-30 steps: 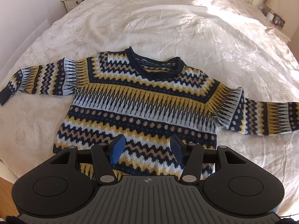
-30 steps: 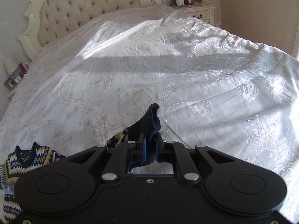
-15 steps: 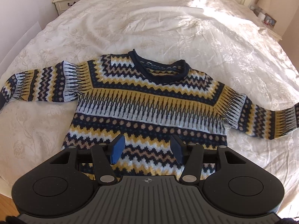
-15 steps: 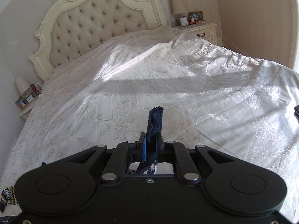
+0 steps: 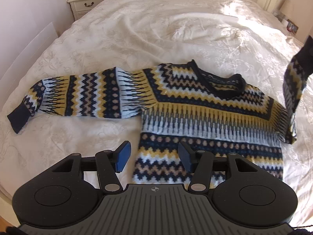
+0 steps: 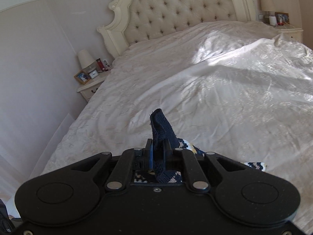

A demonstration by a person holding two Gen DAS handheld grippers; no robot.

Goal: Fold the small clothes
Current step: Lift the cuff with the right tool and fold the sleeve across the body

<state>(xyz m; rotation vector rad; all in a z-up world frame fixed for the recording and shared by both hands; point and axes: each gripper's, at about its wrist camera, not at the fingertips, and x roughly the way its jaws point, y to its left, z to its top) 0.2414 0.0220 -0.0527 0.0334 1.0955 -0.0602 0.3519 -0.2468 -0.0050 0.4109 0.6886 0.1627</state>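
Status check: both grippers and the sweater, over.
Left gripper open, hovering over sweater hem. Right gripper shut on navy sleeve cuff, sleeve raised off bedspread. Other sleeve flat. Nothing in the way.

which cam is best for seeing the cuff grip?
Right wrist: the navy cuff sits pinched between the shut right tongs. Left wrist shows only the lifted sleeve at frame edge, no grip.

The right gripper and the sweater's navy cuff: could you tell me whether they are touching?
Touching. The right wrist view shows the right gripper shut on the navy cuff of the sweater, the knit pinched between both fingers and sticking up above them.
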